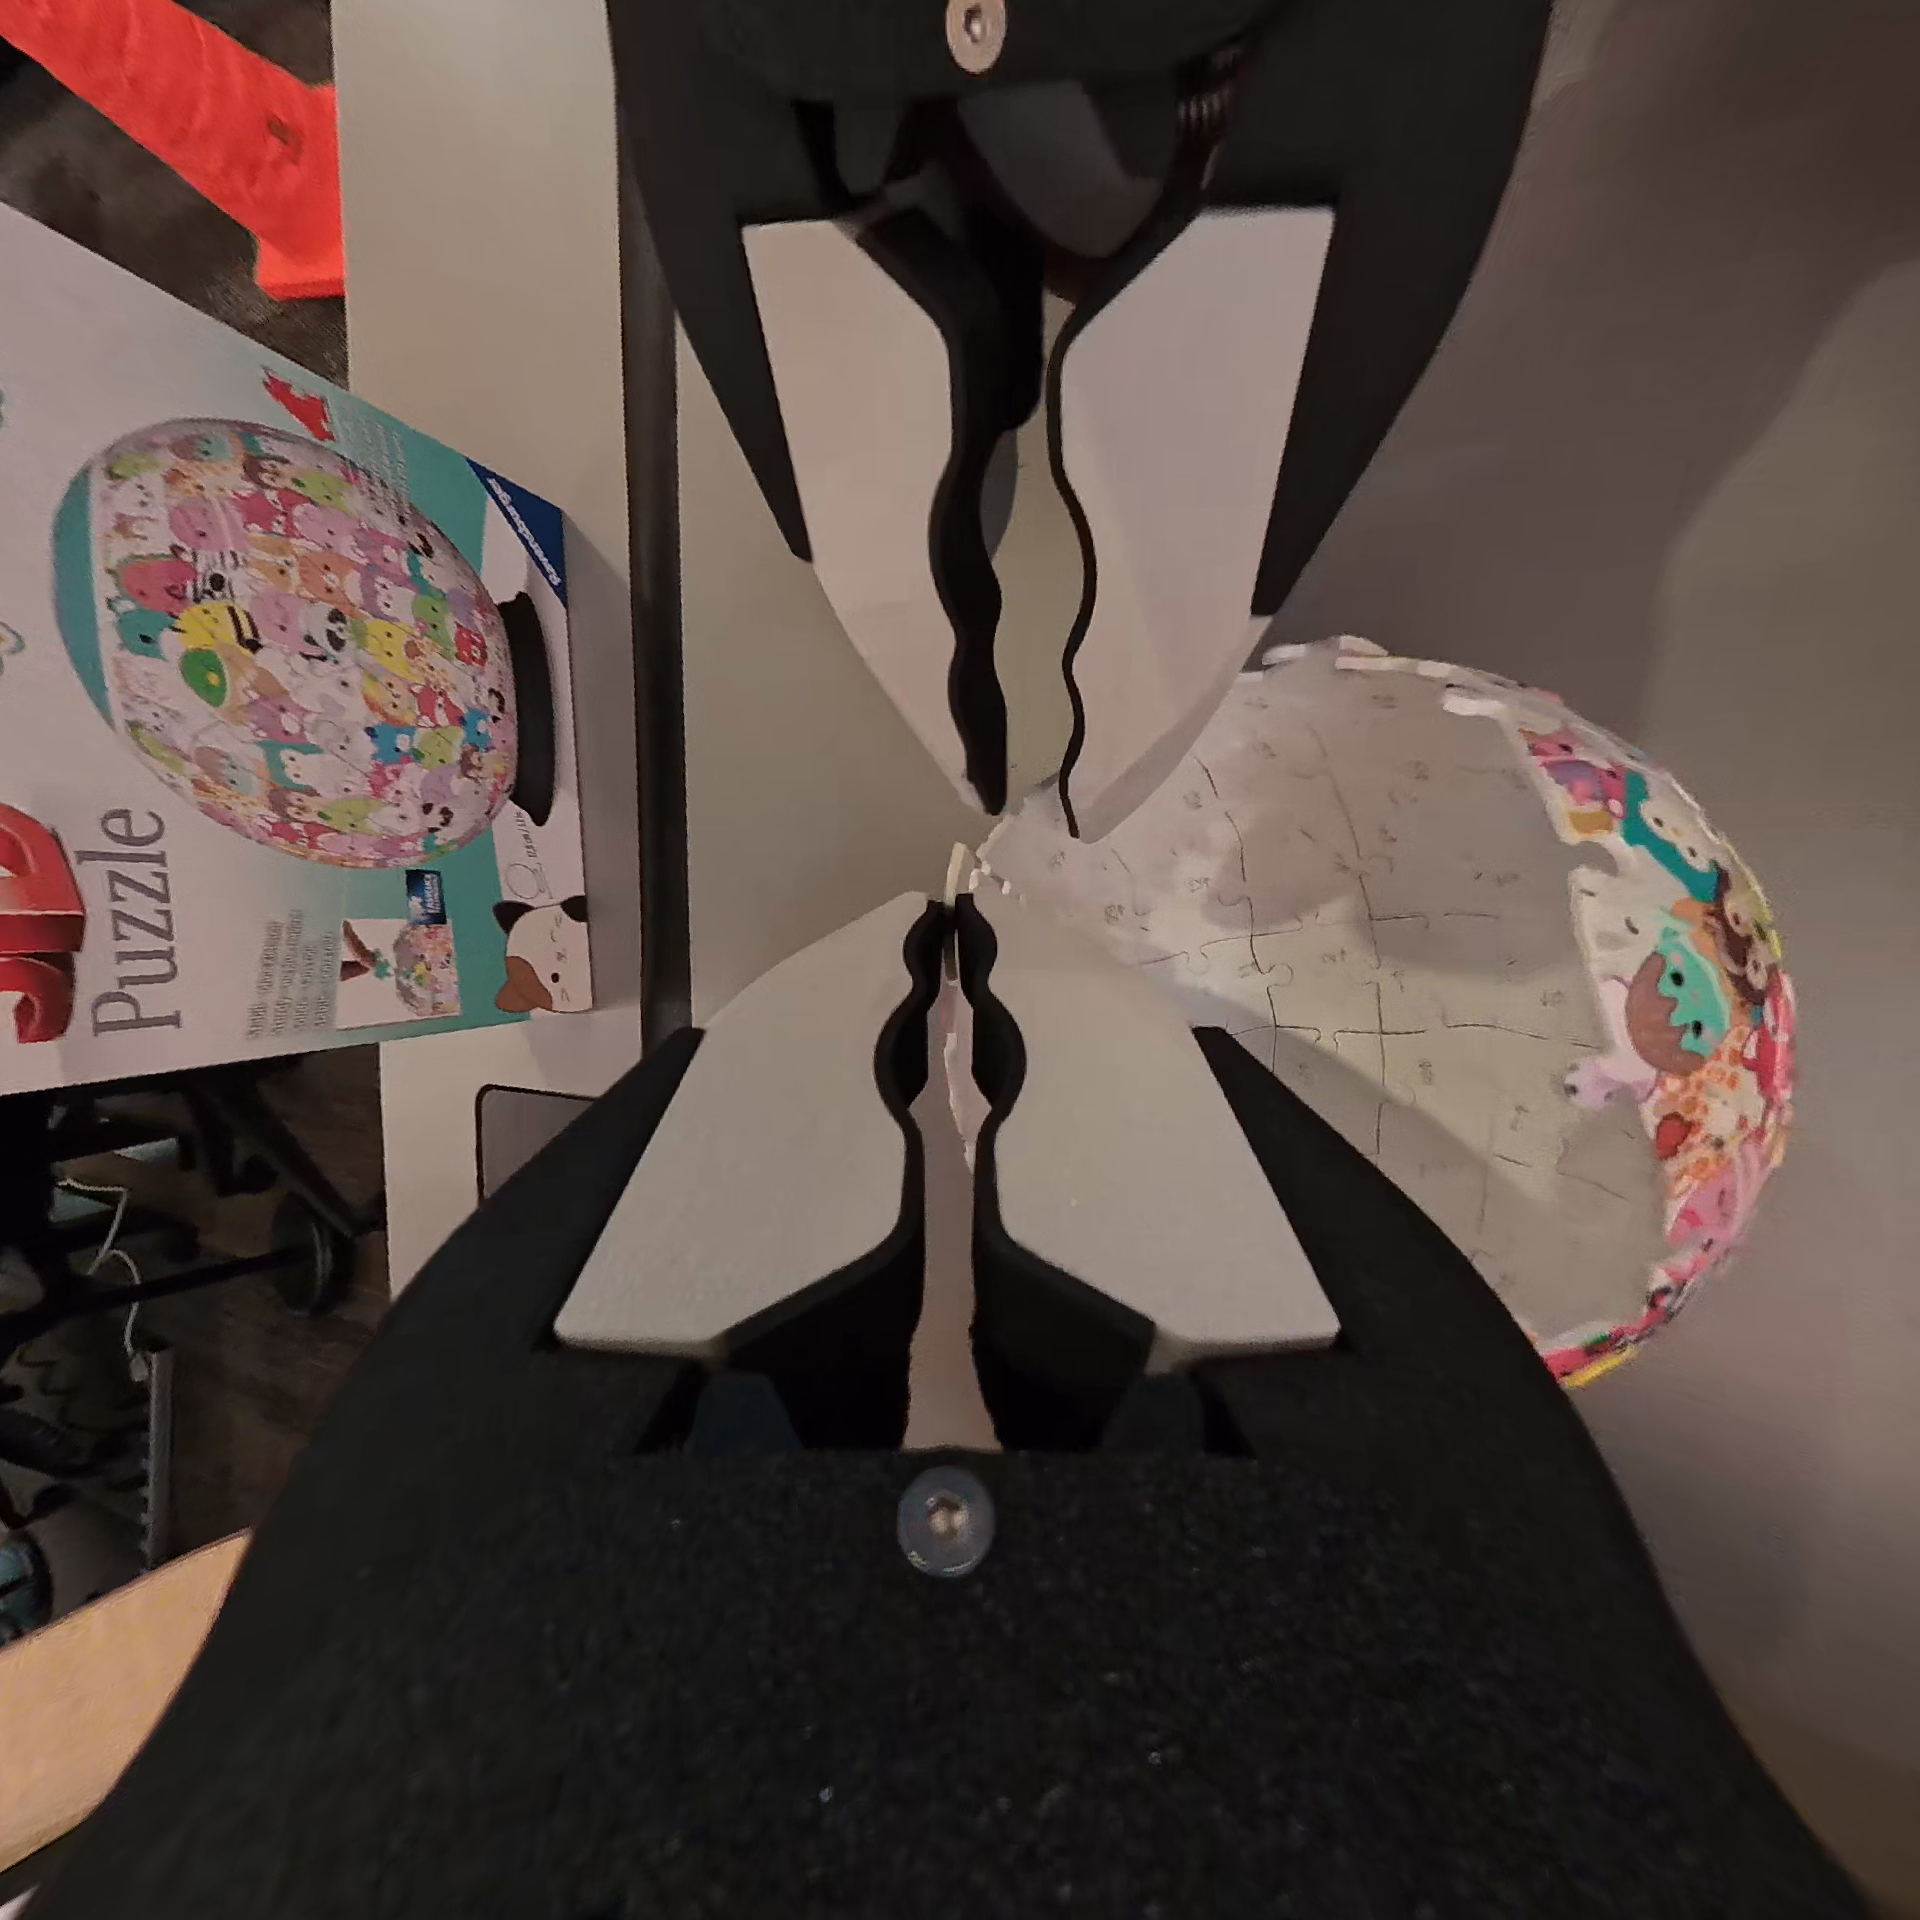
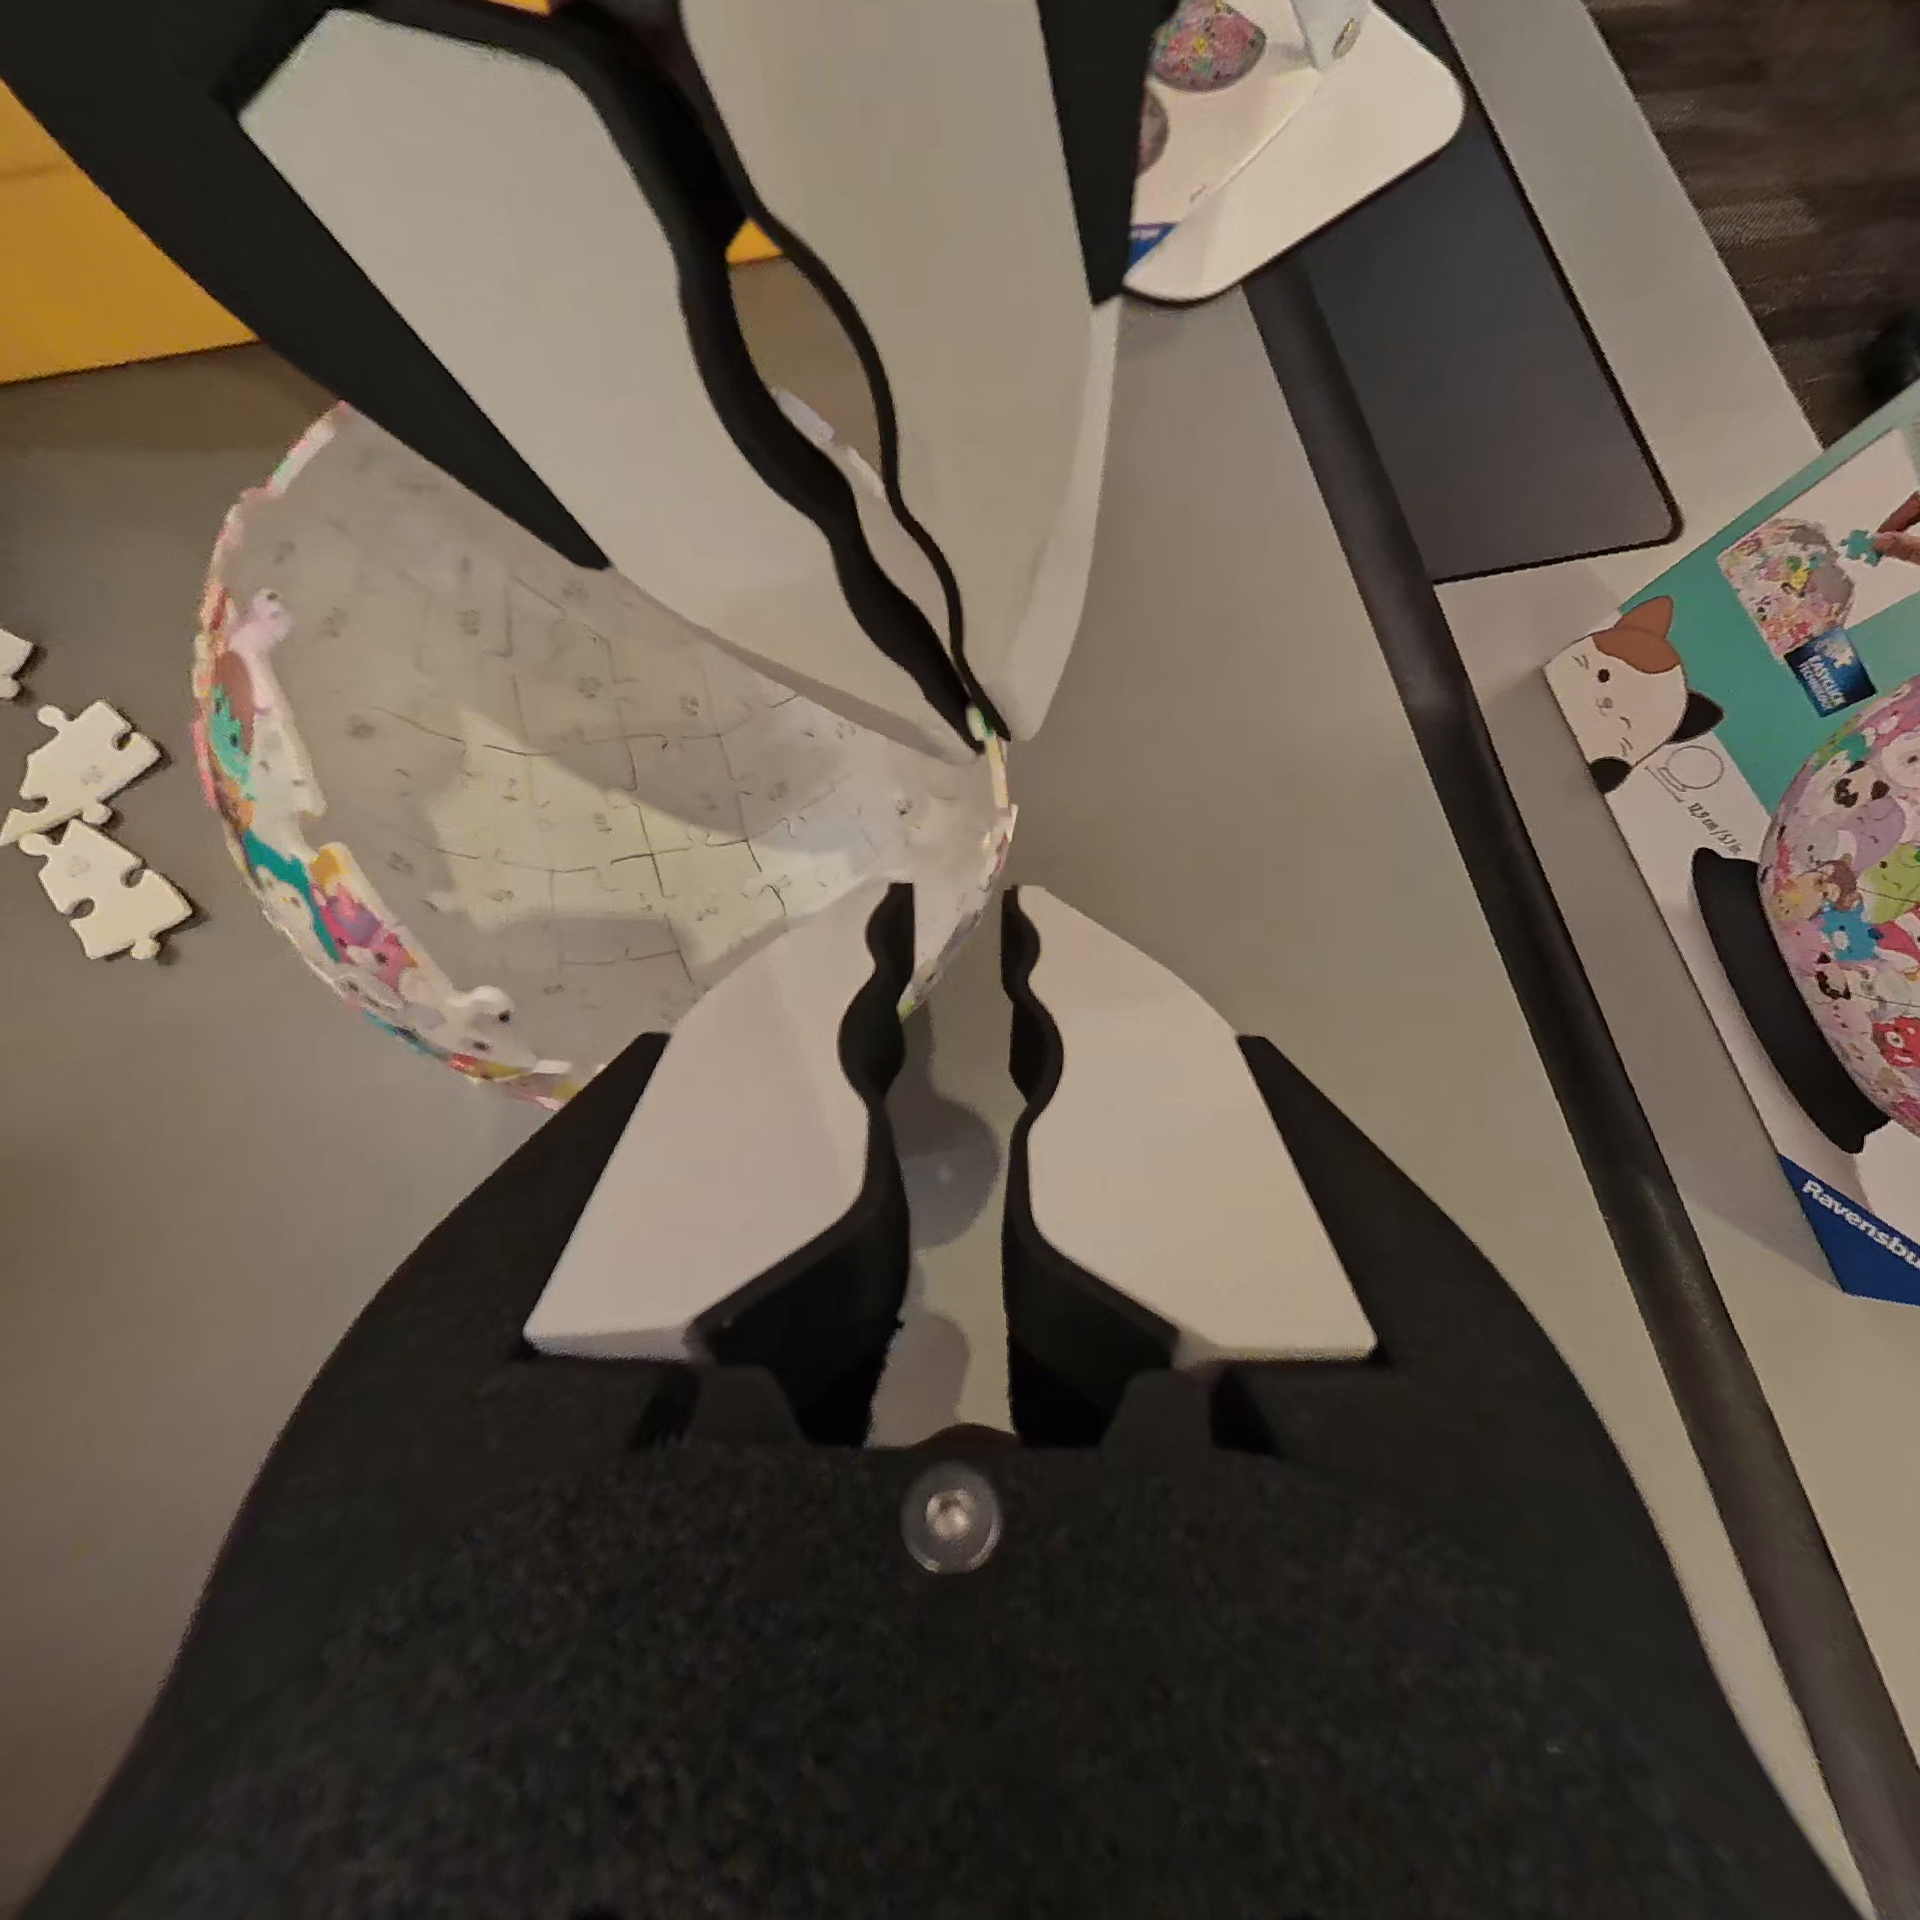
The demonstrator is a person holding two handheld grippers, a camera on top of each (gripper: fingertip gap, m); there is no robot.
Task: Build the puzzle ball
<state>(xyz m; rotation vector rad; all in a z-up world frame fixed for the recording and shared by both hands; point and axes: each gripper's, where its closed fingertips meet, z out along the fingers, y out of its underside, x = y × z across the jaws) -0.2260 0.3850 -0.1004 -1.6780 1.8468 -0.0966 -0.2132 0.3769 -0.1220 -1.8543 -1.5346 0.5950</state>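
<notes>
The half-built puzzle ball [image 1: 1403, 987] is an open shell, white inside and printed with colourful cartoon animals outside, lying on its side on the grey table. My left gripper [image 1: 951, 920] is shut on the shell's rim, with a thin piece edge between its pads. It enters the right wrist view from the top [image 2: 977, 717]. My right gripper [image 2: 961, 904] is open, its fingers standing on either side of the same rim close below the left one. It comes in from the top of the left wrist view [image 1: 1034, 816]. The ball [image 2: 582, 790] lies left of both grippers there.
Loose white puzzle pieces [image 2: 83, 769] lie left of the ball. The puzzle box [image 1: 312, 727] lies flat across a dark gap between tables [image 1: 655, 623], and also shows in the right wrist view [image 2: 1766, 831]. A dark mat [image 2: 1475, 416] and a white box [image 2: 1299, 135] lie at the back. The tips of both grippers are at nearly the same place.
</notes>
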